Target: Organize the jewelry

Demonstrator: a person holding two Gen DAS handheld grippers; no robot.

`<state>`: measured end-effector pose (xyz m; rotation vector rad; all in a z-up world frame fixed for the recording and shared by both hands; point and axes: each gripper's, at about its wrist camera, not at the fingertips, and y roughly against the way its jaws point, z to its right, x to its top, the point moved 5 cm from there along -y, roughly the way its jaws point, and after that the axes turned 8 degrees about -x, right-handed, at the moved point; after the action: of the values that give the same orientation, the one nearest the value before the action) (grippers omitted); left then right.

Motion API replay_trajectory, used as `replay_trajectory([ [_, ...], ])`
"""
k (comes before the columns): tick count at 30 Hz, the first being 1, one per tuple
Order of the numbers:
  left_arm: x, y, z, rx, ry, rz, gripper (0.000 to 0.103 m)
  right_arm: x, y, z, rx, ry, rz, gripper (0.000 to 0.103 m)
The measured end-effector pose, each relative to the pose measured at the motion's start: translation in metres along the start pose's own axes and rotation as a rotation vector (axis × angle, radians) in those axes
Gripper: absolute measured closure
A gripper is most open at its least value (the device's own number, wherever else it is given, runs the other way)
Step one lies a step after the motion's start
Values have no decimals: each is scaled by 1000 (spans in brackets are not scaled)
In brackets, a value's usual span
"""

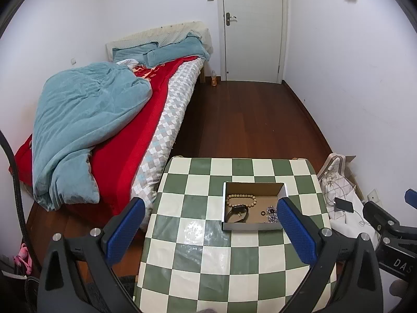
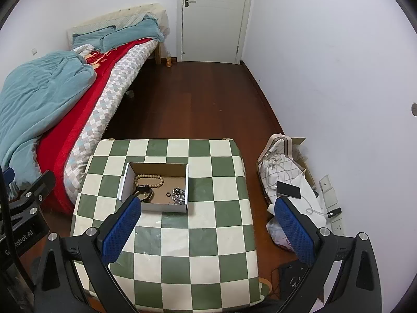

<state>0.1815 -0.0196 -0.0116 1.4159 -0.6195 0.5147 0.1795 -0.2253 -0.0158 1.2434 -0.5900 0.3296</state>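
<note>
On the green-and-cream checkered table [image 2: 208, 234], the shallow open cardboard box [image 2: 125, 180] already holds the wooden bead bracelet [image 2: 149, 180], dark watch [image 2: 144, 191] and sparkly pieces [image 2: 178, 194], so sorting looks nearly done, with the left gripper [image 1: 211, 221] and right gripper [image 2: 206, 216] both spread wide, empty.

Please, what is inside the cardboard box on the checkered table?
The cardboard box holds a wooden bead bracelet, a black watch or band, a small dark ring and a silvery chain pile. The left finger of the right gripper hides the near-left corner.
</note>
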Motion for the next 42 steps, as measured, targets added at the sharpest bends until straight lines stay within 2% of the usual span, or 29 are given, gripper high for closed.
replay_trajectory([
  [22,-2,7,-4,2,-3,13,0,-4,10,-9,11,-1,11,0],
  [42,3,14,-6,9,-6,26,0,4,12,-1,22,-16,19,0],
])
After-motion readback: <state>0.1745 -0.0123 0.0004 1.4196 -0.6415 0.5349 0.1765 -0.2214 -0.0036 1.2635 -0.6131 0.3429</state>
